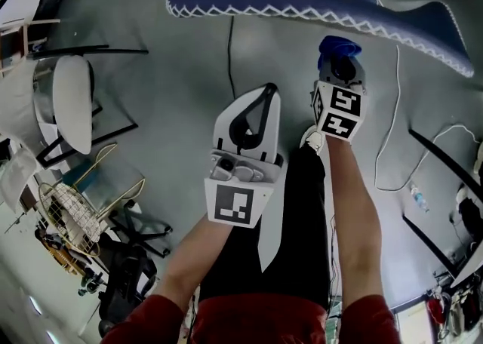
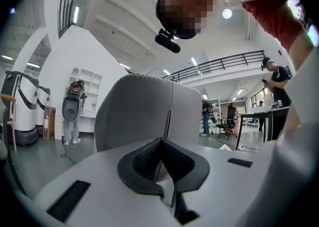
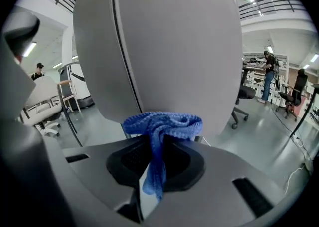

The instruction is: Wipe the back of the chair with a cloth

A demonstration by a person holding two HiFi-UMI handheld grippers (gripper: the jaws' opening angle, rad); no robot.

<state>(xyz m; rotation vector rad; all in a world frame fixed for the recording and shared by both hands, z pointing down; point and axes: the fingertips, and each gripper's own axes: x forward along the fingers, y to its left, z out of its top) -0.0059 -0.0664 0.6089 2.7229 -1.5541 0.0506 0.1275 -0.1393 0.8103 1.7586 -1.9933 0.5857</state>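
1. Cloth [image 3: 162,126] sits pinched between the jaws of our right gripper [image 3: 158,144], which are clamped on its middle. A blue bunch puffs out ahead of them and a tail hangs back.
2. We judge it light, soft and limp, so it will fold and drag rather than push. A hold close behind the bunch suits pressing it flat.
3. Our left gripper [image 2: 160,144] has its jaws together with nothing between them.
4. Beyond both stands the chair back [image 3: 174,47], a grey shell facing the cloth from near. We cannot tell whether they touch.
5. That shell looks stiff and smooth. We think the chair may shift under pressure, so the left gripper could steady its stitched top edge.
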